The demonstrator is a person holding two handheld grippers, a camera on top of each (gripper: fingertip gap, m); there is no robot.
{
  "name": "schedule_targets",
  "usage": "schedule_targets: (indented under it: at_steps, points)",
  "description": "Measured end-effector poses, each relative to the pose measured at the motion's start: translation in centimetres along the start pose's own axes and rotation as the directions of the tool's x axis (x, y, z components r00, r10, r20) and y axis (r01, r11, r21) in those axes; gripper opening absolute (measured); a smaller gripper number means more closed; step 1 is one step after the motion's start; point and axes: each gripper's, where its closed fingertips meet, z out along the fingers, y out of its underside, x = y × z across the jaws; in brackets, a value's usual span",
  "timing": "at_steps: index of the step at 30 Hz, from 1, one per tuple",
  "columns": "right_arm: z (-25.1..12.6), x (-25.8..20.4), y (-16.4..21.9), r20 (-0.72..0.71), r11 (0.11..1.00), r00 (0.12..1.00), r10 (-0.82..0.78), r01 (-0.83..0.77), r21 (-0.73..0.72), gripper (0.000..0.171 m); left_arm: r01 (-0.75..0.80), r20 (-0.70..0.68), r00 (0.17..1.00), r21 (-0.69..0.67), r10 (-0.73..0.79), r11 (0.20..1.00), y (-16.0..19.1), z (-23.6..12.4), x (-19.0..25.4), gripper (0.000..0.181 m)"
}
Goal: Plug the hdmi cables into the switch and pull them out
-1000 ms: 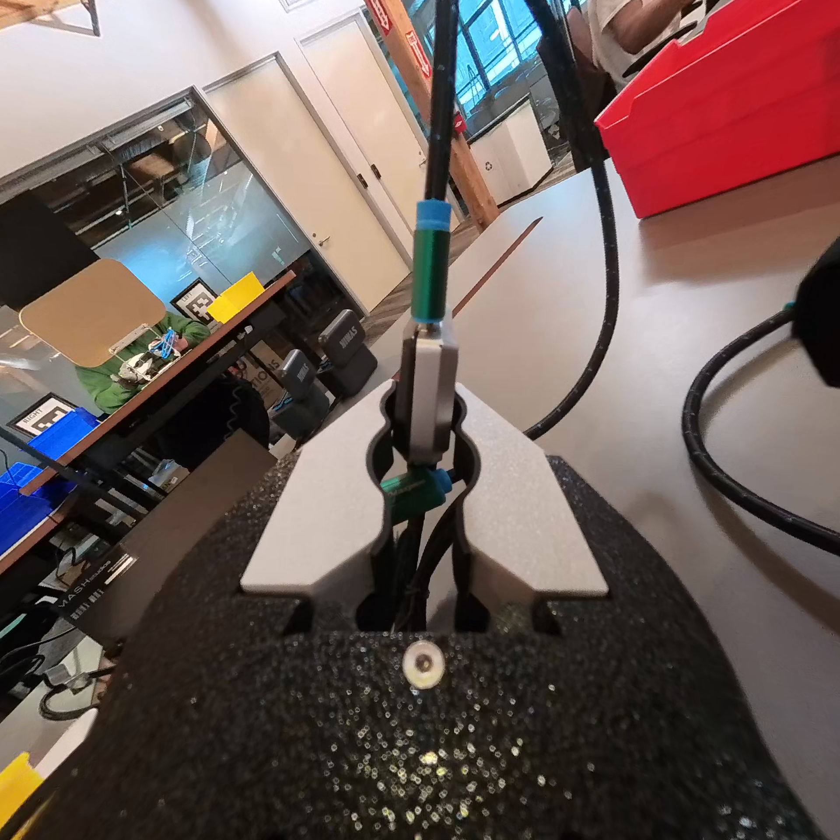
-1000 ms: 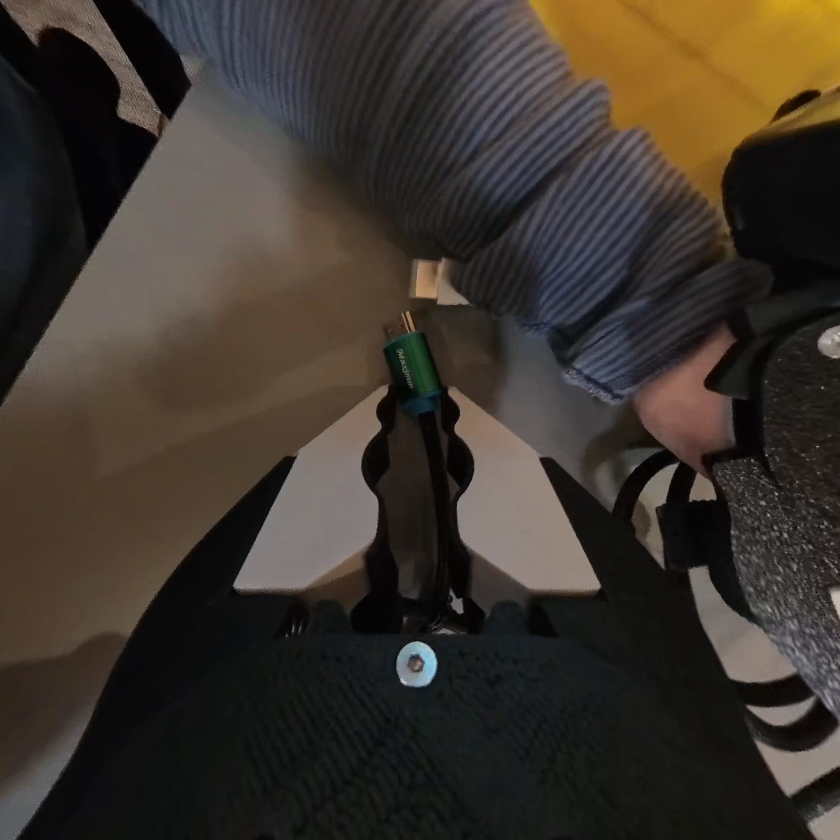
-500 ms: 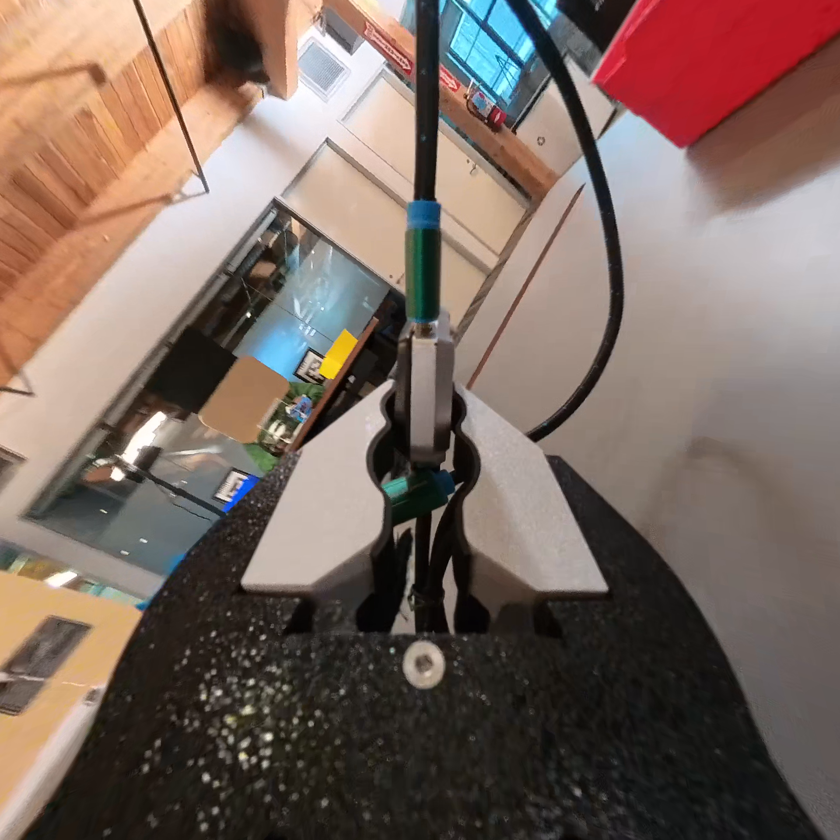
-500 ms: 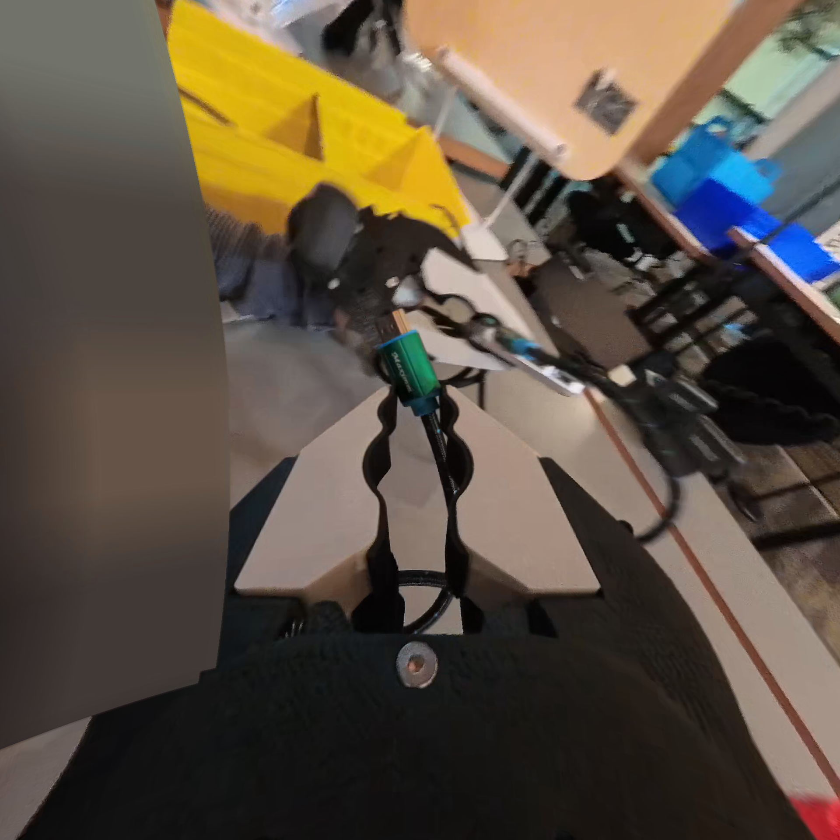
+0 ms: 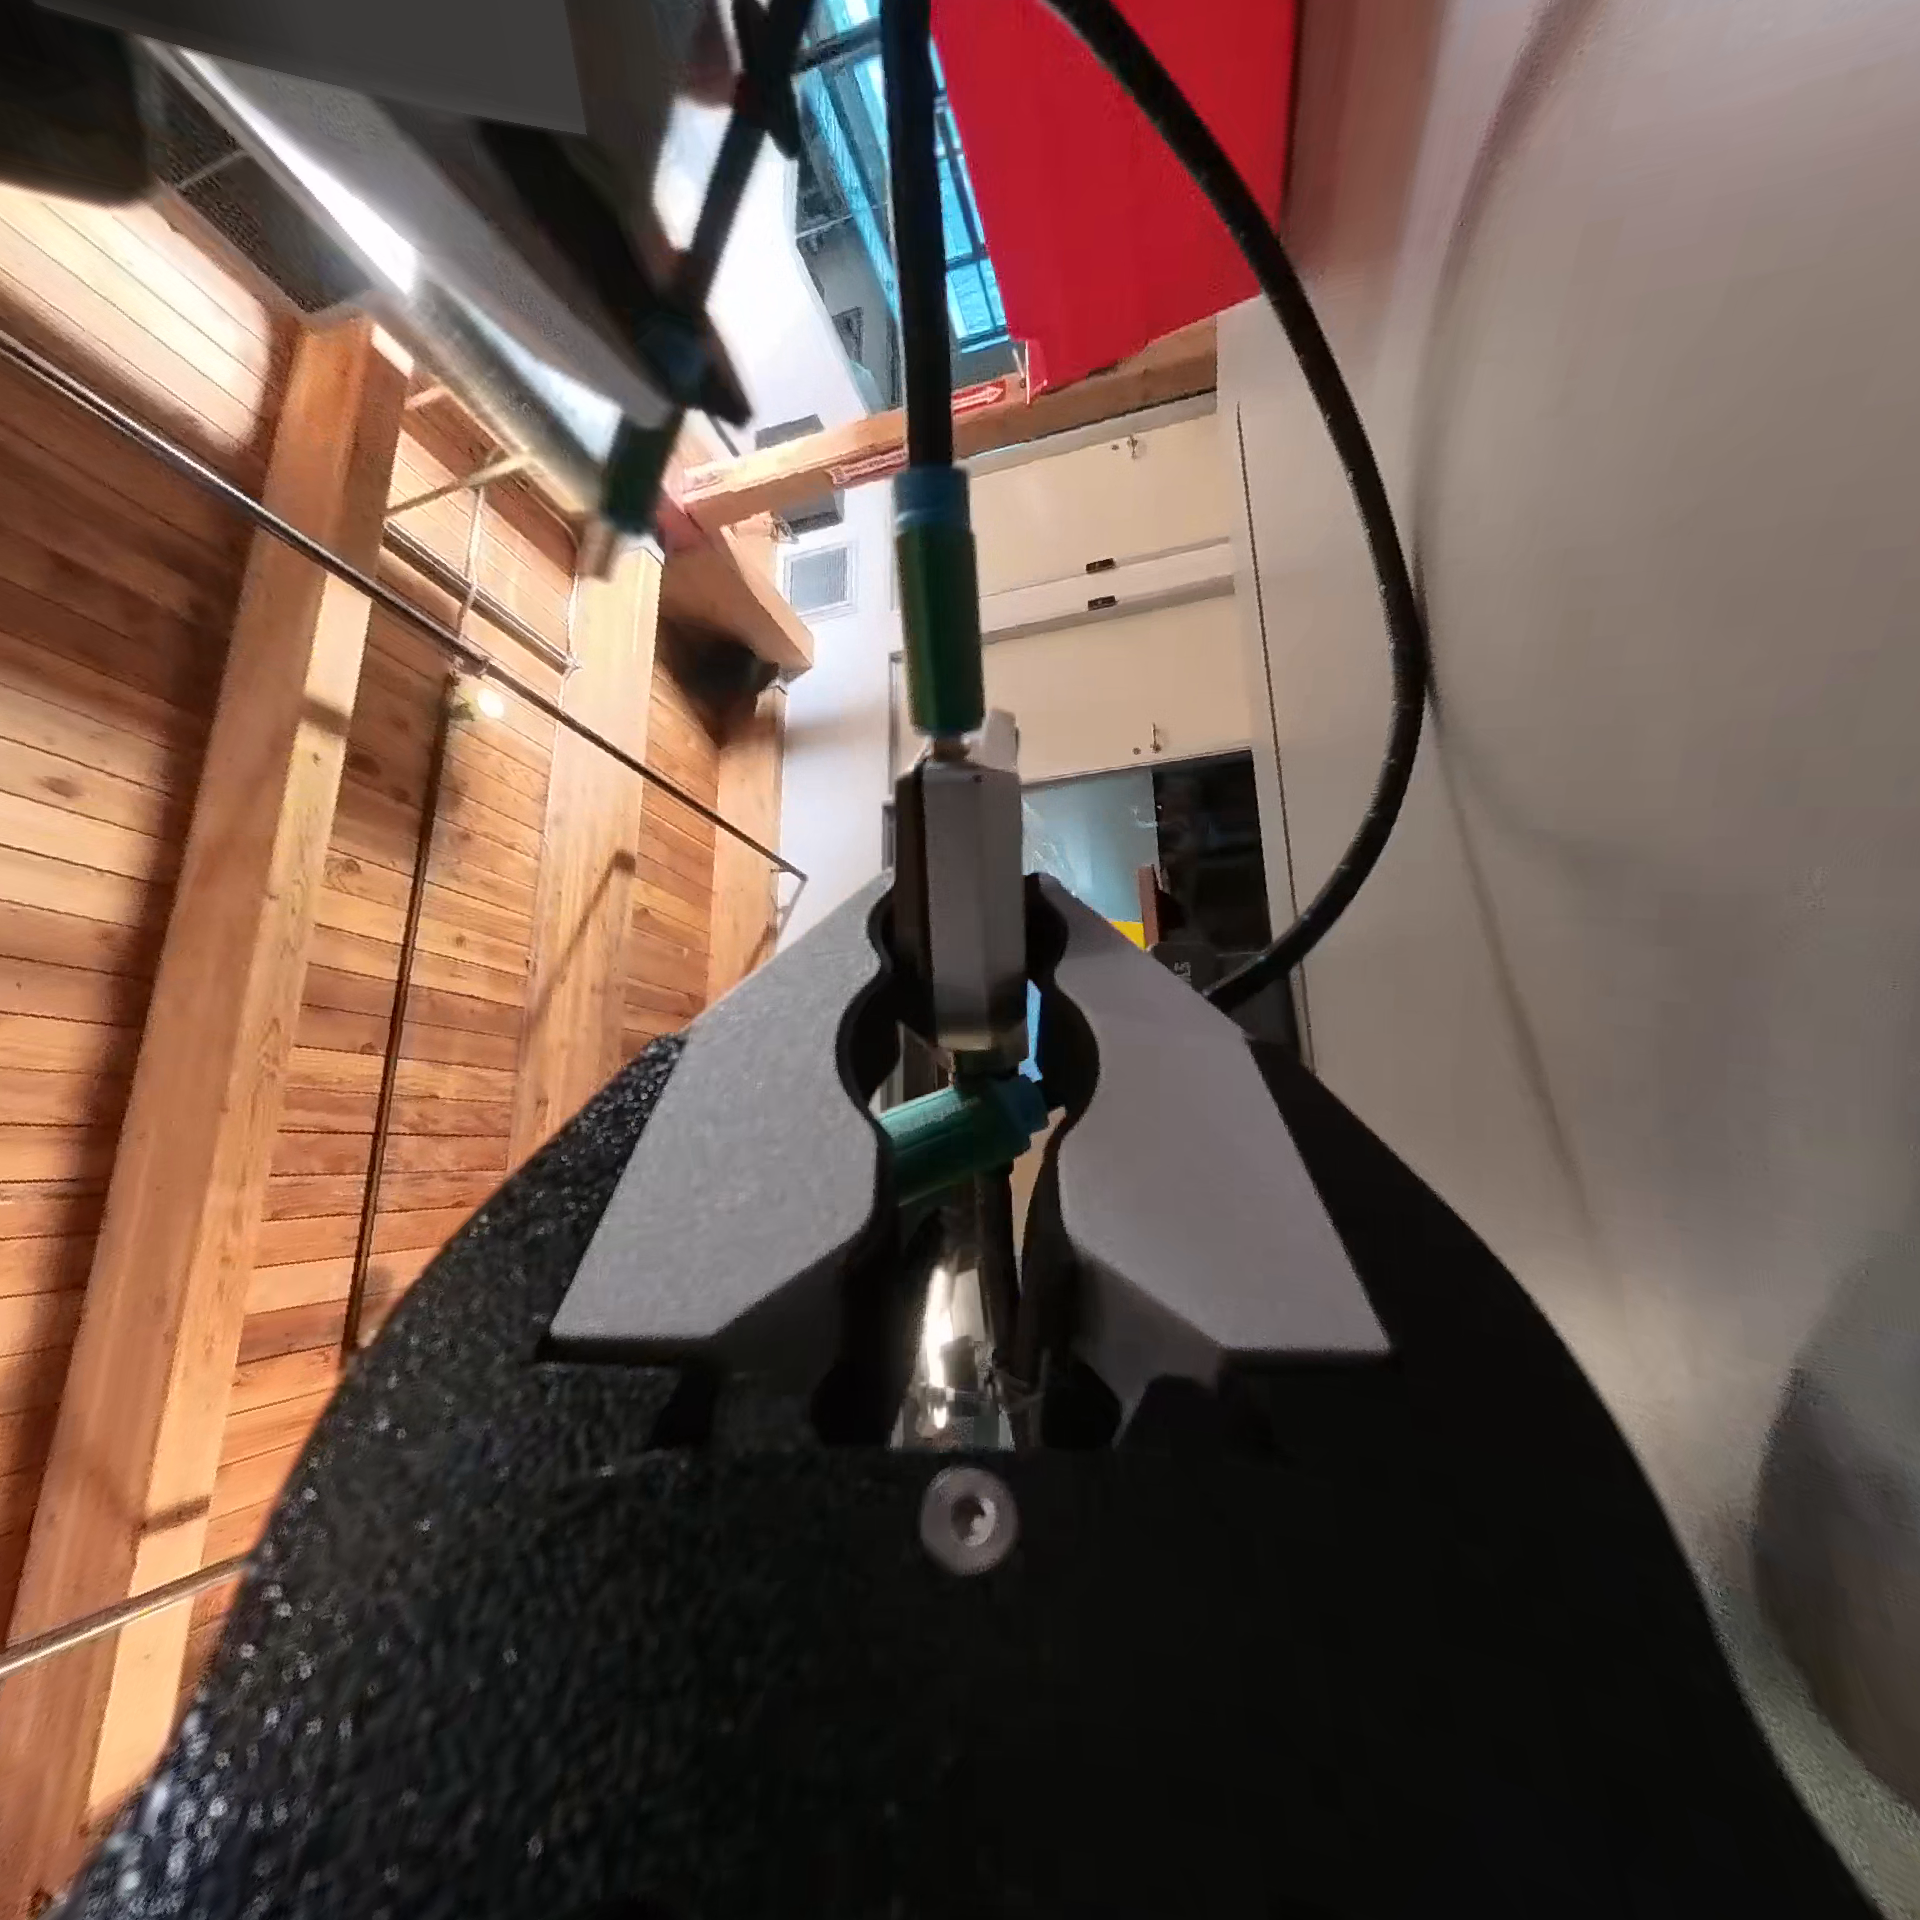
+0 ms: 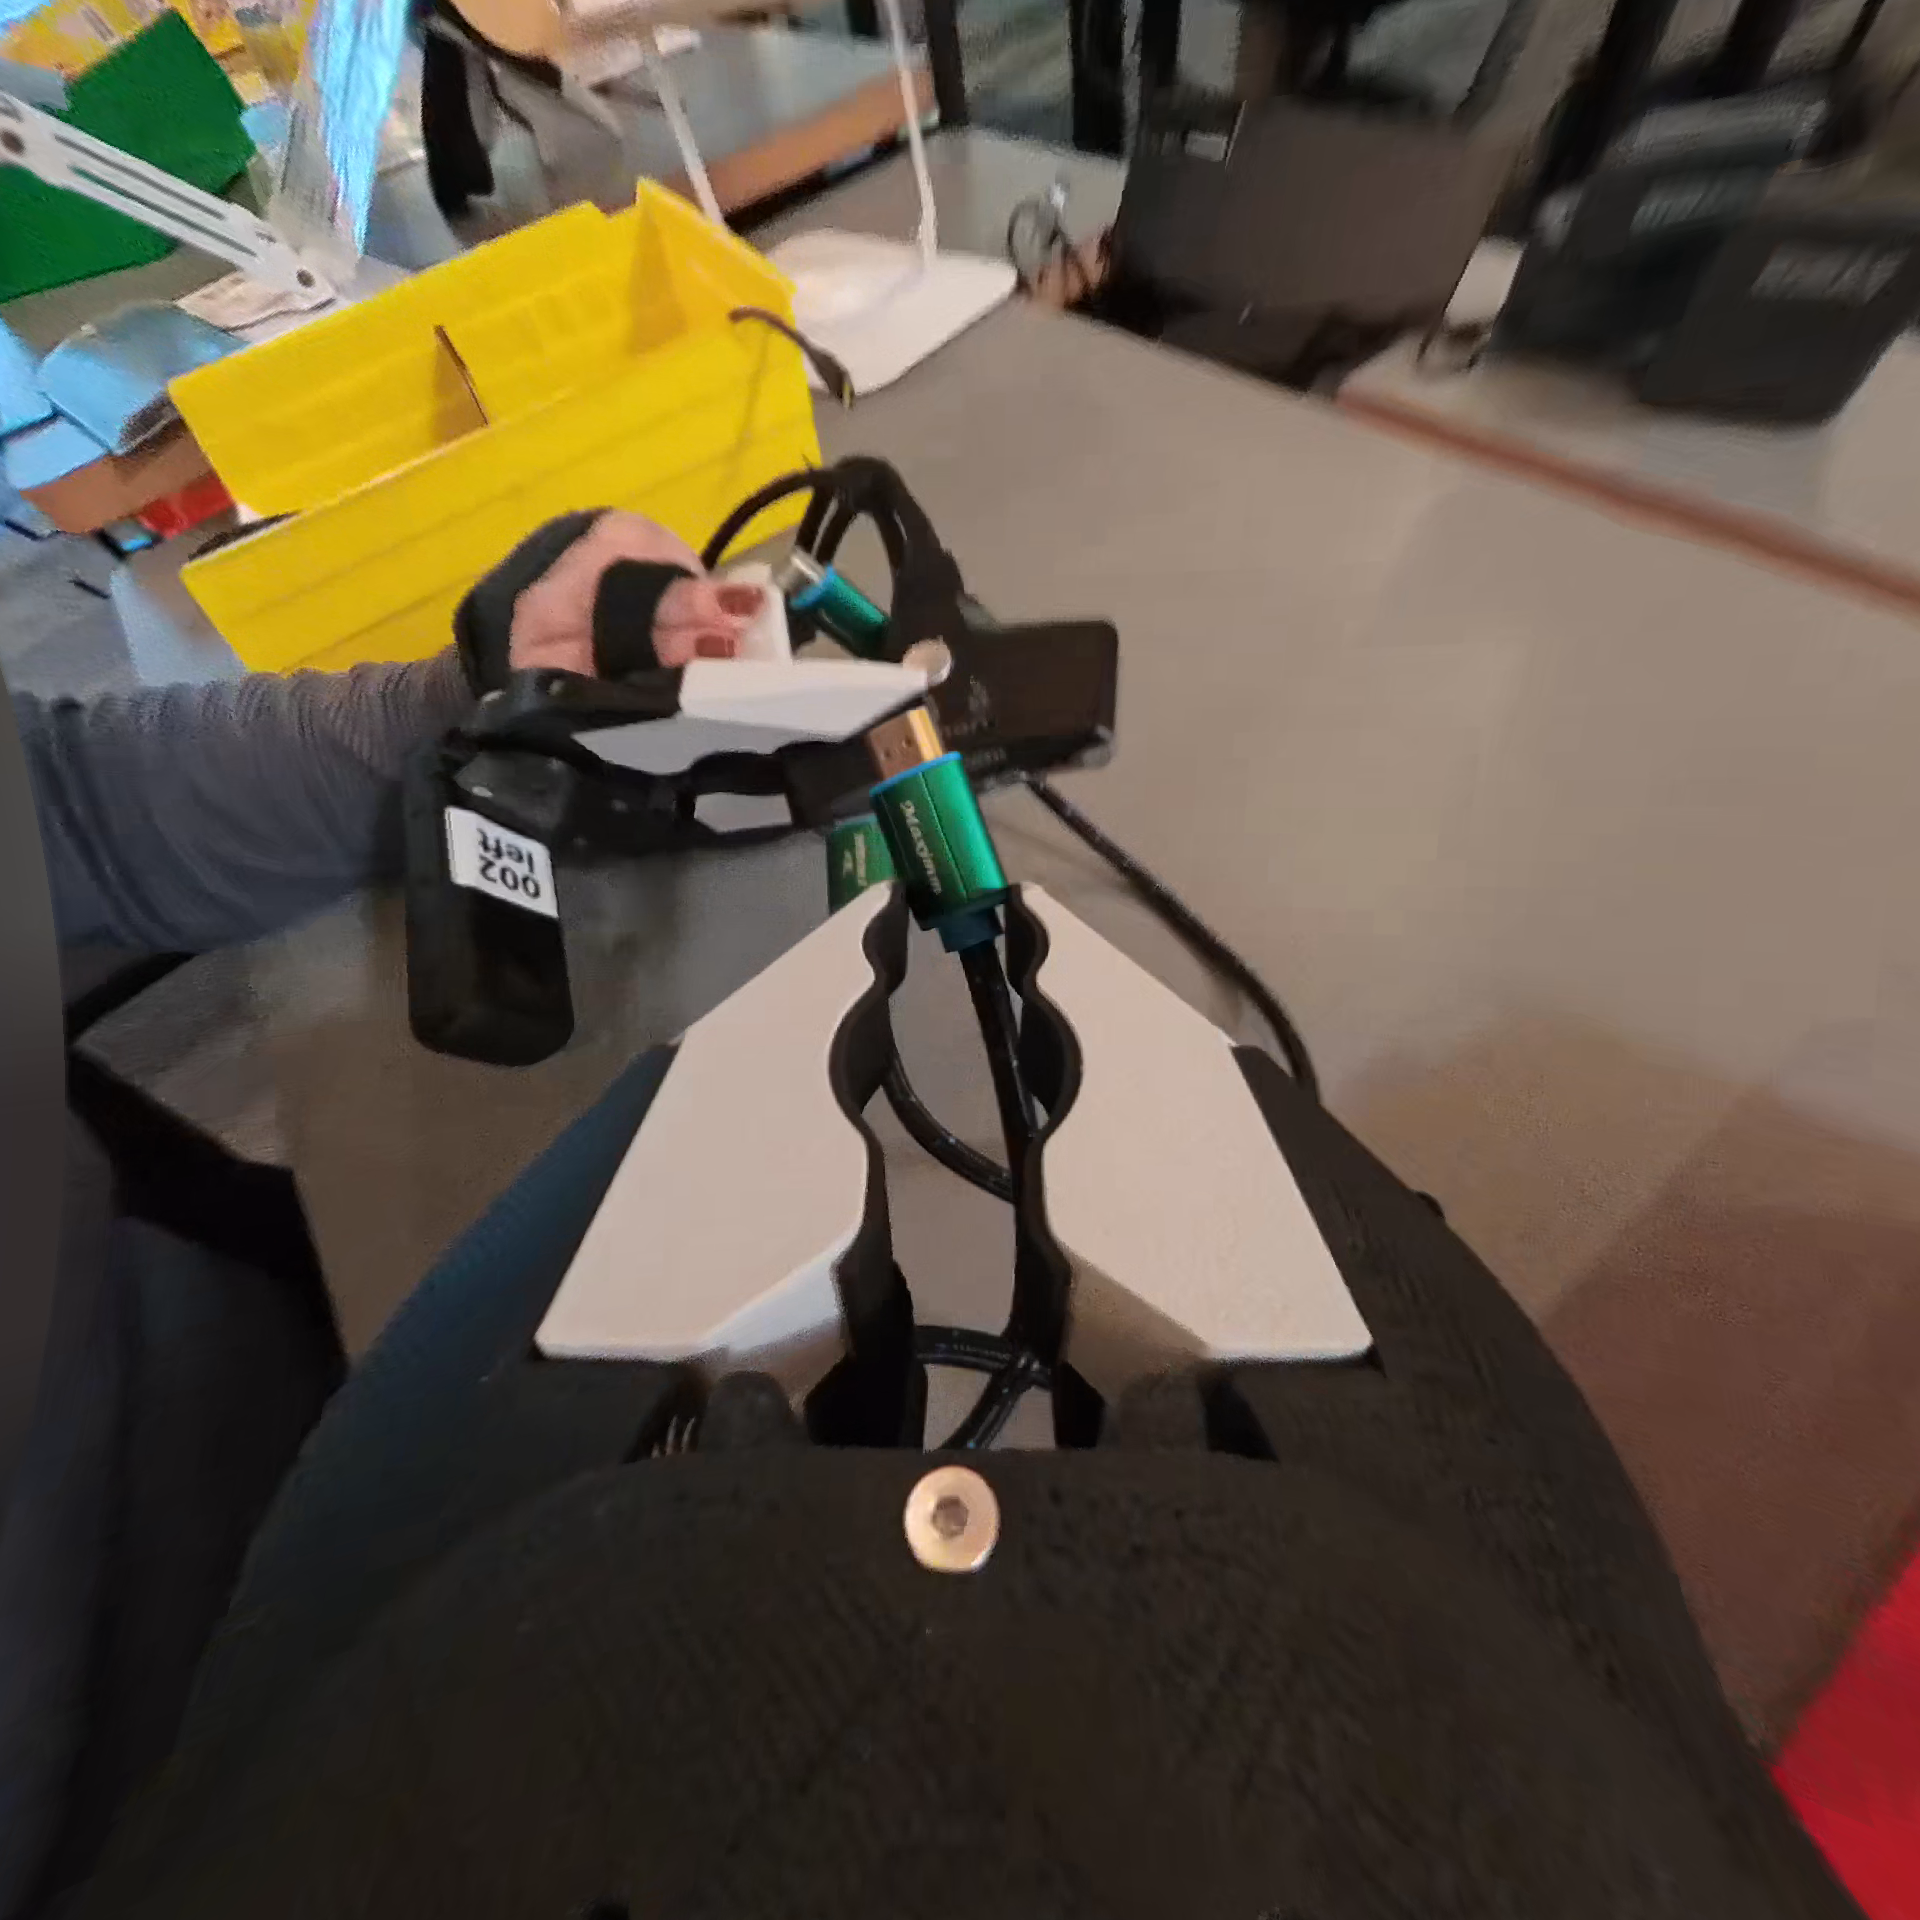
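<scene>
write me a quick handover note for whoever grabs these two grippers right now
Left gripper: shut on the grey switch, lifted off the table.
Two green HDMI plugs are already in the switch: one at the far end, one at the near end.
Right gripper: shut on a third cable just behind its green plug, gold tip free and pointing toward the left gripper.
Left to do: seat this plug in the switch, then pull the cables out. Which port is open cannot be seen.

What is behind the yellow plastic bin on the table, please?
Behind the yellow plastic bin stand a green panel, a white lamp arm and a white flat base with thin poles. The bin's walls cover whatever lies lower behind it.
</scene>
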Motion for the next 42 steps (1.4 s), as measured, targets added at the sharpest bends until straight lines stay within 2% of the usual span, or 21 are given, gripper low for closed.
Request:
schedule_targets:
  at_steps: [5, 9, 13, 15, 17, 19, 21, 25, 27, 29, 32, 38, 40, 42]
  points:
    - [1.8, 0.8, 2.2, 0.082, 0.992, 0.99, 0.119, -0.115, -0.055, 0.017, 0.034, -0.011, 0.999, 0.01, -0.034, 0.999, 0.0, -0.1, 0.1, 0.018]
    - [2.2, 1.2, 2.3, 0.063, 0.994, 0.993, 0.102, -0.099, -0.044, 0.017, 0.059, -0.02, 0.998, 0.01, -0.059, 0.998, 0.1, -0.1, 0.1, 0.018]
    - [1.8, 1.9, 1.4, -0.094, 0.995, 0.991, -0.093, 0.089, -0.046, 0.017, 0.132, -0.037, 0.991, 0.009, -0.132, 0.991, 0.4, -0.1, 0.0, 0.018]
    - [0.7, 2.4, 0.1, -0.213, 0.975, 0.951, -0.223, 0.217, -0.05, 0.016, 0.227, -0.063, 0.972, 0.022, -0.225, 0.974, 0.5, -0.1, -0.1, 0.018]
    - [-1.2, 2.9, -1.7, -0.35, 0.937, 0.872, -0.342, 0.344, -0.058, 0.016, 0.355, -0.117, 0.93, 0.033, -0.349, 0.934, 0.6, -0.2, -0.2, 0.018]
    - [-3.4, 2.6, -3.7, -0.458, 0.878, 0.767, -0.45, 0.474, -0.067, 0.016, 0.526, -0.177, 0.838, 0.017, -0.516, 0.85, 1.1, -0.2, -0.4, 0.018]
    - [-5.2, 0.8, -5.7, -0.515, 0.797, 0.664, -0.542, 0.6, -0.066, 0.016, 0.695, -0.231, 0.694, -0.03, -0.682, 0.718, 2.0, 0.0, -0.6, 0.018]
    - [-5.3, -4.6, -6.7, -0.464, 0.579, 0.473, -0.75, 0.807, -0.114, 0.016, 0.899, -0.348, 0.334, -0.161, -0.876, 0.407, 3.1, 0.4, -0.3, 0.018]
    - [-4.0, -5.2, -5.7, -0.423, 0.475, 0.353, -0.835, 0.85, -0.227, 0.015, 0.916, -0.422, 0.196, -0.242, -0.885, 0.318, 2.9, 0.2, 0.0, 0.019]
    - [-2.7, -4.1, -4.7, -0.397, 0.36, 0.2, -0.896, 0.851, -0.383, 0.015, 0.906, -0.484, 0.091, -0.323, -0.87, 0.275, 2.3, -0.3, 0.1, 0.018]
    - [-0.5, -1.9, -3.4, -0.351, 0.252, 0.058, -0.935, 0.804, -0.538, 0.015, 0.838, -0.56, -0.08, -0.486, -0.825, 0.248, 1.1, -1.6, 0.9, 0.018]
    - [3.2, 1.0, -0.8, -0.208, 0.051, -0.142, -0.968, 0.698, -0.714, 0.014, 0.763, -0.582, -0.189, -0.594, -0.791, 0.254, 0.2, -2.8, 2.3, 0.018]
    - [4.0, 1.4, 0.2, -0.168, 0.016, -0.147, -0.975, 0.705, -0.709, 0.013, 0.75, -0.62, -0.218, -0.6, -0.753, 0.277, -0.5, -3.6, 2.3, 0.018]
    - [4.9, 0.7, 1.4, -0.135, 0.03, -0.075, -0.988, 0.765, -0.643, 0.013, 0.727, -0.647, -0.217, -0.607, -0.731, 0.321, -0.8, -4.3, 2.7, 0.019]
